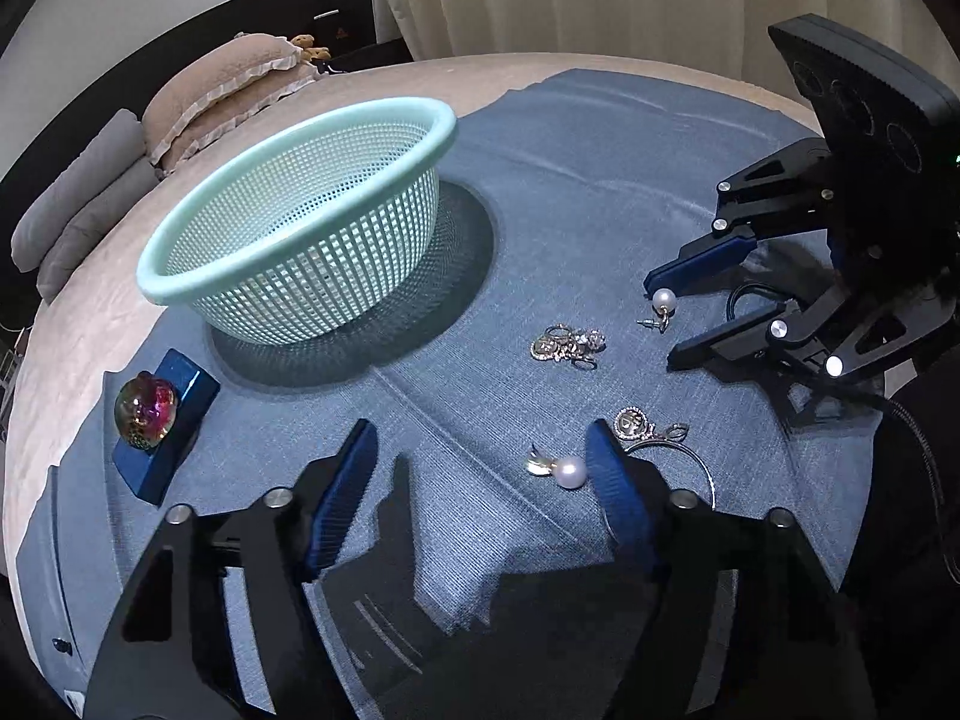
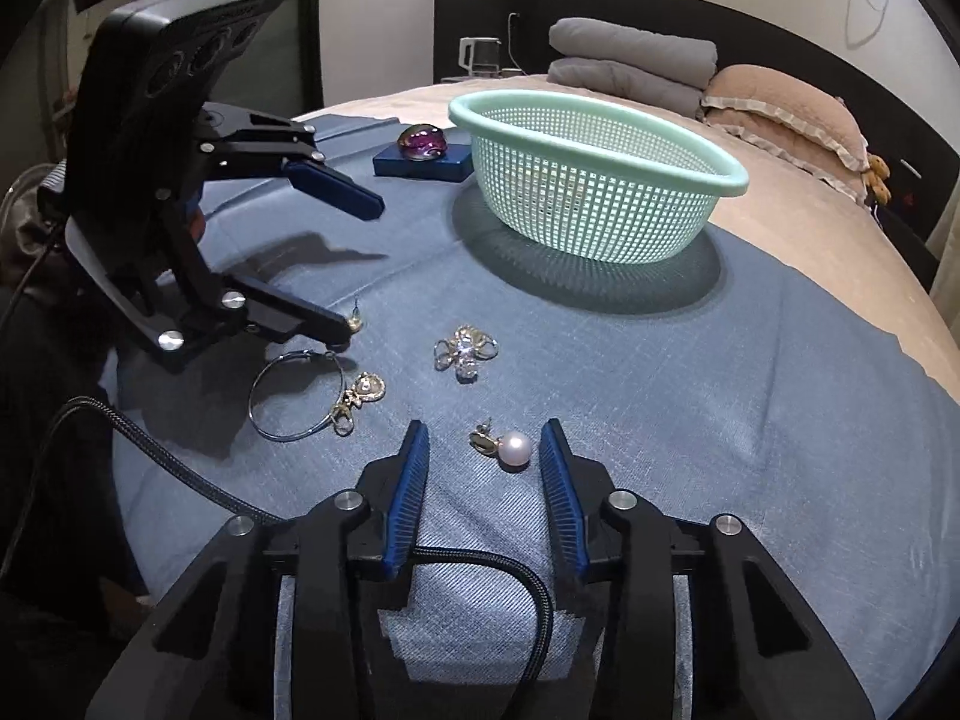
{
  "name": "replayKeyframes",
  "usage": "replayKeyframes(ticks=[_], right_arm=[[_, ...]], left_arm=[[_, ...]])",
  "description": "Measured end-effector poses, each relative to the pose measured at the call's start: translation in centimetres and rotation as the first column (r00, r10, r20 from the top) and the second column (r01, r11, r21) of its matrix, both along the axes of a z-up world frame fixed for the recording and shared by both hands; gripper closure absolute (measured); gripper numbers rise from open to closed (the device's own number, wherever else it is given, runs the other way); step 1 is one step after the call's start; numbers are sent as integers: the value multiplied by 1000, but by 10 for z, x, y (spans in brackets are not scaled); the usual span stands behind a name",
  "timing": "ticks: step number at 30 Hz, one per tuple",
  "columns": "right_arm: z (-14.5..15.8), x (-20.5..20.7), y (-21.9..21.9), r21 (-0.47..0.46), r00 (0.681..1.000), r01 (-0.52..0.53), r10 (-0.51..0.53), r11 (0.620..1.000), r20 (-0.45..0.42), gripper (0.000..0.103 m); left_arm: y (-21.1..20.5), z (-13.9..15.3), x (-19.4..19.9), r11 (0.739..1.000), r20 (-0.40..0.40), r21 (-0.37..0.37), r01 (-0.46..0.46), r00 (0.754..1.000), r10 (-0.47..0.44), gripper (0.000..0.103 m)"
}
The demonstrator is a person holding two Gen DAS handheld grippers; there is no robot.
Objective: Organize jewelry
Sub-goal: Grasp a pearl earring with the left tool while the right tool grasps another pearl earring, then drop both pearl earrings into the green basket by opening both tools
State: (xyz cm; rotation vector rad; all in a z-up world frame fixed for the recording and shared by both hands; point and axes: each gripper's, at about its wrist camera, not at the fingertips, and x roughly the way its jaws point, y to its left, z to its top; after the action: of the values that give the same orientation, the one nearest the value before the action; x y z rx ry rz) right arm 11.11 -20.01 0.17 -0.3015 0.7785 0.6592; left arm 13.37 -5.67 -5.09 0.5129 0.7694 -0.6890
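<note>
Two grippers work low over a blue cloth (image 2: 660, 396) spread on a bed. Right gripper (image 2: 485, 444): jaws spread, straddling a pearl earring (image 2: 515, 450) that lies on the cloth; the pearl sits just beside the right-hand pad, and neither pad presses on it. Left gripper (image 1: 480, 444): jaws spread wide, nothing between them but bare cloth. A second pearl earring (image 1: 570, 471) lies just at the inner face of its right finger; whether they touch, cannot tell.

Other jewelry on the cloth: a tangled cluster (image 2: 465, 351) of gold and crystal pieces midway between the grippers, and a thin hoop (image 2: 264, 420) with a gold charm (image 2: 366, 389) at its edge, near the left gripper.

Green basket (image 2: 600, 180) stands upright further back on the cloth, well apart from all the jewelry; nothing to be made out inside it. Blue box (image 2: 420, 167) sits beside the basket with an iridescent glass piece (image 2: 425, 141) resting on top.
</note>
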Motion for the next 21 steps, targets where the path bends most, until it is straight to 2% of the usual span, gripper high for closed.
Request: replayKeyframes(ticks=[1, 2, 4, 8, 9, 10, 12, 14, 21], right_arm=[[-1, -1, 0, -1, 1000, -2, 2, 1000, 1, 82], [-1, -1, 1, -3, 1000, -4, 4, 1000, 0, 84], [-2, -2, 2, -7, 1000, -1, 1, 1000, -2, 84], [-1, -2, 1, 2, 1000, -3, 3, 1000, -9, 84], [-1, -2, 0, 7, 1000, -5, 5, 1000, -12, 84], [-1, -3, -1, 14, 1000, -12, 13, 1000, -20, 93], [0, -4, -3, 17, 1000, -12, 13, 1000, -21, 92], [-1, -5, -3, 16, 1000, -14, 14, 1000, -19, 92], [4, -8, -4, 0, 1000, -24, 24, 1000, -15, 92]], left_arm=[[0, -3, 1, 1000, -12, -1, 1, 1000, -1, 46], [1, -6, 2, 1000, -30, -7, 7, 1000, -8, 51], [2, -8, -2, 999, -33, -23, 23, 999, -24, 60], [4, -9, -7, 999, -34, -32, 29, 999, -30, 69], [6, -8, -5, 999, -37, -36, 21, 999, -22, 76], [8, -8, -3, 999, -44, -46, 7, 999, -9, 83], [15, -6, 3, 996, -77, -82, -20, 997, 14, 92], [20, -4, 6, 992, -111, -120, -29, 994, 15, 92], [27, 4, 5, 989, -100, -147, -19, 995, 4, 92]])
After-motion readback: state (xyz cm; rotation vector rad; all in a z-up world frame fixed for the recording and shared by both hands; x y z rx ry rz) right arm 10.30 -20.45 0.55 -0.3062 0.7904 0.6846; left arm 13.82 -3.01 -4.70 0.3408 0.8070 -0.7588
